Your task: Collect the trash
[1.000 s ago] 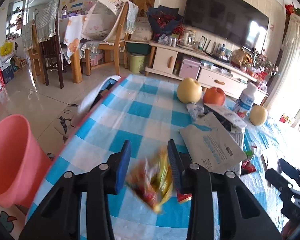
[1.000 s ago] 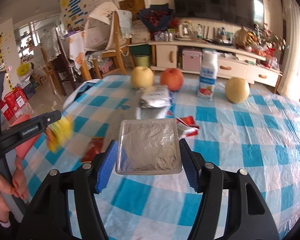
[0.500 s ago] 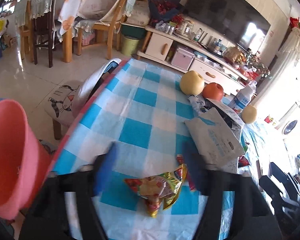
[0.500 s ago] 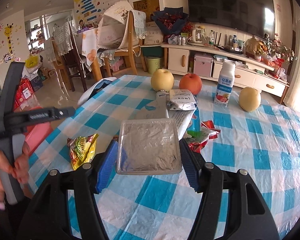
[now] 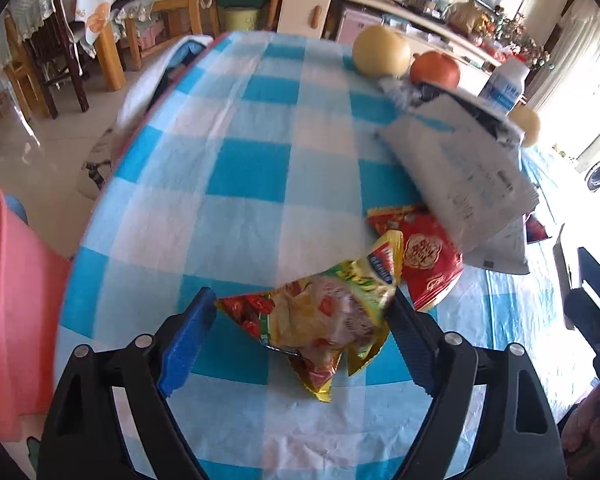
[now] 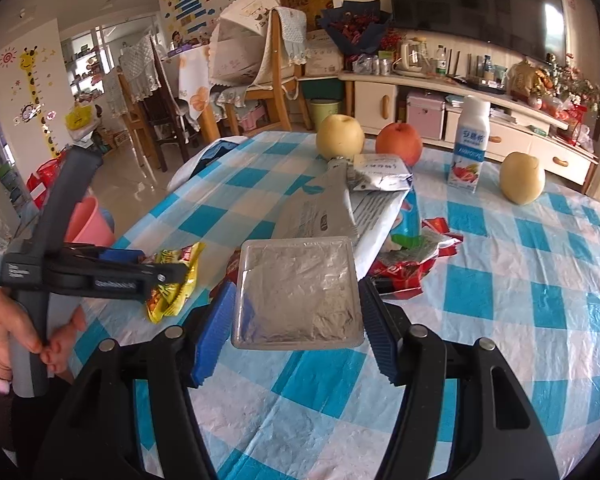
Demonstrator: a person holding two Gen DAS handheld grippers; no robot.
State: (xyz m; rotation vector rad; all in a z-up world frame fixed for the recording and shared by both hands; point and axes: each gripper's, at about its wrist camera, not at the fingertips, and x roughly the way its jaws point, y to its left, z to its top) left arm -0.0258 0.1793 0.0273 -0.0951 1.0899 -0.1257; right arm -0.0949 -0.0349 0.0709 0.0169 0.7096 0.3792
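The left gripper point(image 5: 300, 336) fingers are being held wide around a yellow snack bag point(image 5: 324, 320) lying on the worktop point(image 5: 252, 168). A foil tray point(image 6: 296, 288) is being squeezed by the right gripper point(image 6: 296, 328) fingers.

The white drink bottle point(image 6: 470, 146), far right on the table, carries blue Chinese characters, too small to read surely. No other print is legible.

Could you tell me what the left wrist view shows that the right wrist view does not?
Only the left wrist view shows the left gripper open around the yellow snack wrapper, touching but not clamped. Only the right wrist view shows the right gripper holding the foil tray and the person's left hand. Both show the pink bin, apples, bottle and checked tablecloth.
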